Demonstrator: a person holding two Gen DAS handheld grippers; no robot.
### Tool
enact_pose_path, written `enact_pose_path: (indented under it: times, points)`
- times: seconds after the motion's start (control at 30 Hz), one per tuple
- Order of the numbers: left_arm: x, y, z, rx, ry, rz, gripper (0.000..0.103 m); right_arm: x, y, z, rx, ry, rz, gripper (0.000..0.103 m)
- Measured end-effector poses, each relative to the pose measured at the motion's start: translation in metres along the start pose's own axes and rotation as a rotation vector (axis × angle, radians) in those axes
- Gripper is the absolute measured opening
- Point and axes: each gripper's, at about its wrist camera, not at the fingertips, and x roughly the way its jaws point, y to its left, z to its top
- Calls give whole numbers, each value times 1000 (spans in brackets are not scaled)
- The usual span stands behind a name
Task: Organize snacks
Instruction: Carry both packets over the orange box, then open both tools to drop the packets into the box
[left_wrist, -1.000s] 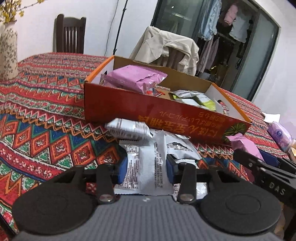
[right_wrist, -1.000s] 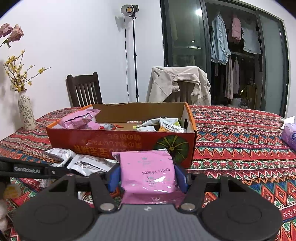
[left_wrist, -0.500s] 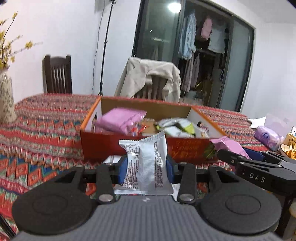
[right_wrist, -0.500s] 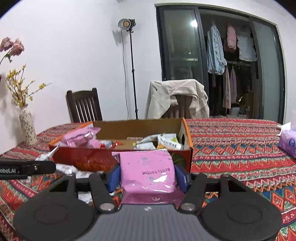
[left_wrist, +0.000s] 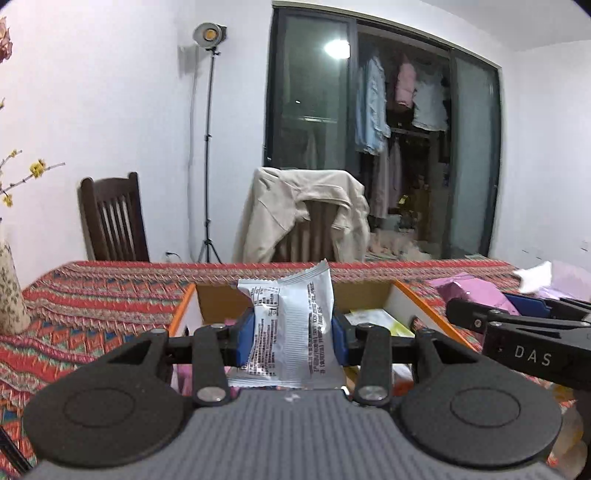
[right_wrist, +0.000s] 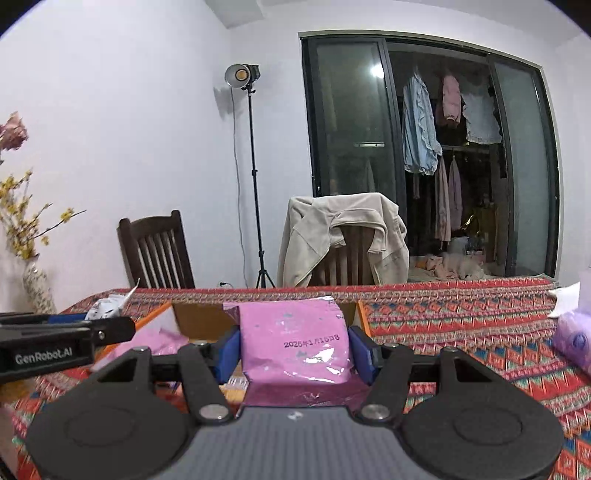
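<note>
My left gripper (left_wrist: 293, 338) is shut on a white snack packet (left_wrist: 291, 328) with black print and holds it up over the near side of the open orange cardboard box (left_wrist: 413, 299). My right gripper (right_wrist: 295, 349) is shut on a pink snack packet (right_wrist: 295, 339) and holds it above the same box (right_wrist: 195, 321). The right gripper and its pink packet (left_wrist: 476, 290) show at the right of the left wrist view. The left gripper's arm (right_wrist: 62, 343) shows at the left of the right wrist view. Pink and yellow-green packets lie inside the box.
The table carries a red patterned cloth (right_wrist: 461, 317). A flower vase (right_wrist: 37, 291) stands at the left. A purple tissue pack (right_wrist: 574, 338) lies at the right. Two chairs, one draped with a beige jacket (right_wrist: 343, 236), and a light stand are behind the table.
Both grippers have risen with their packets, from low by the box's front wall to above the box. The packets left on the cloth in front of the box are out of view.
</note>
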Motion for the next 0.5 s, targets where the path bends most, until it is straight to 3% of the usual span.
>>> enact_pose_path:
  times: [0.23,0.5]
  points:
    - [37,4,17,-37,-25,63,42,43,3,16,7,-1,-35,60]
    - [66,6,20,-30,-64,104,42,80,0,11,11,-9,-62,60]
